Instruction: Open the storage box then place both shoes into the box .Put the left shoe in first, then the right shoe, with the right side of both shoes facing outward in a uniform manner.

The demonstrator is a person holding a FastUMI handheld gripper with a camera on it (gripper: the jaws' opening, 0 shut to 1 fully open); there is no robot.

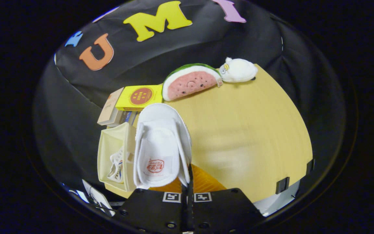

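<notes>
A white shoe (161,146) with a red logo on its strap hangs just ahead of my fingers, toe pointing away from me. My gripper (188,169) is shut on the shoe's right rim, its fingers pressed together there. Directly left of the held shoe stands the open cream storage box (107,146). A second white shoe (117,165) lies inside it, partly hidden by the box wall and by the held shoe. The held shoe's left side touches or overlaps the box's near wall; I cannot tell which.
The wooden table (245,136) stretches ahead and right. Beyond the shoe lie a yellow carton (140,97) and a brown carton (110,107); past them sit a watermelon plush (190,81) and a white plush (237,70). Black clamps (282,185) mark the table's near right edge.
</notes>
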